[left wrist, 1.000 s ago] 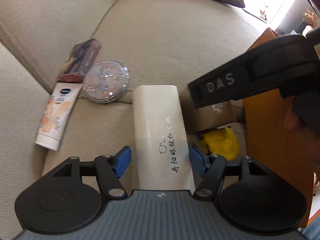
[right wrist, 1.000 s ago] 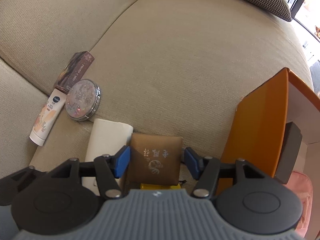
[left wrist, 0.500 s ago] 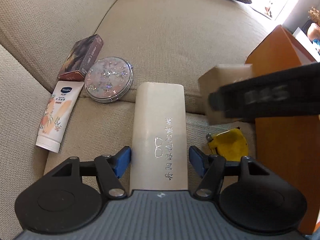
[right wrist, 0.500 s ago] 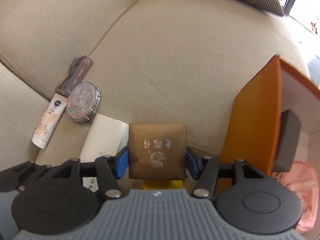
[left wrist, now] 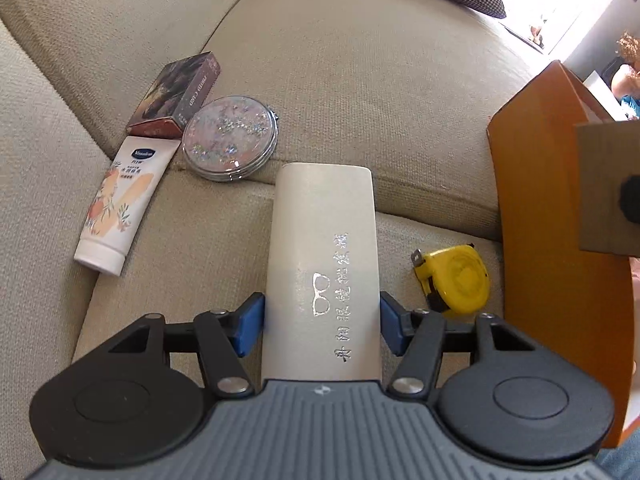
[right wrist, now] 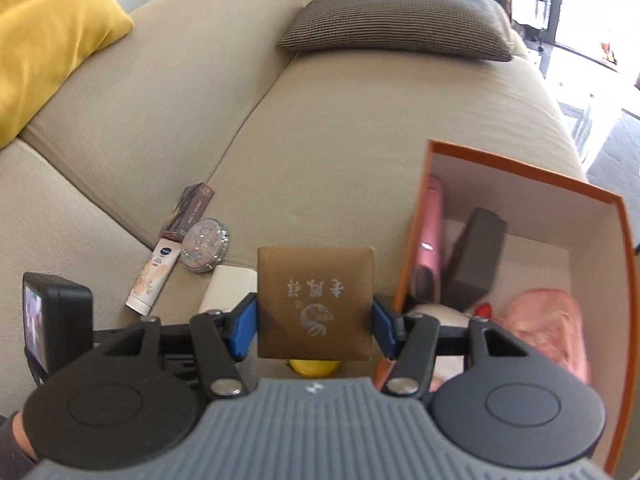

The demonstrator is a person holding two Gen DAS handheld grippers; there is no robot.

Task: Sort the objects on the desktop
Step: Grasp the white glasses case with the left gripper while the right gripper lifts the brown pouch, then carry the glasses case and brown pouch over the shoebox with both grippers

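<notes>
My left gripper [left wrist: 322,326] is shut on a white glasses case [left wrist: 322,256] with silver lettering, lying lengthwise on the beige sofa seat. My right gripper [right wrist: 314,324] is shut on a brown square box [right wrist: 315,300] and holds it in the air, left of the orange box [right wrist: 520,168]; the brown box also shows at the right edge of the left wrist view [left wrist: 606,184]. A yellow tape measure [left wrist: 454,276] lies on the seat right of the case. A hand cream tube [left wrist: 120,204], a round glitter mirror [left wrist: 230,142] and a dark card box [left wrist: 176,98] lie at the left.
The orange box's wall [left wrist: 556,240] stands right of the tape measure. Inside it are a pink case [right wrist: 430,236], a dark grey box [right wrist: 476,256] and a pink pouch [right wrist: 548,328]. A brown cushion [right wrist: 400,24] and a yellow cushion [right wrist: 48,36] sit on the sofa.
My right gripper has lifted the brown box up off the seat and toward the orange box. The tape measure beneath it is now uncovered. My left gripper has closed onto the glasses case.
</notes>
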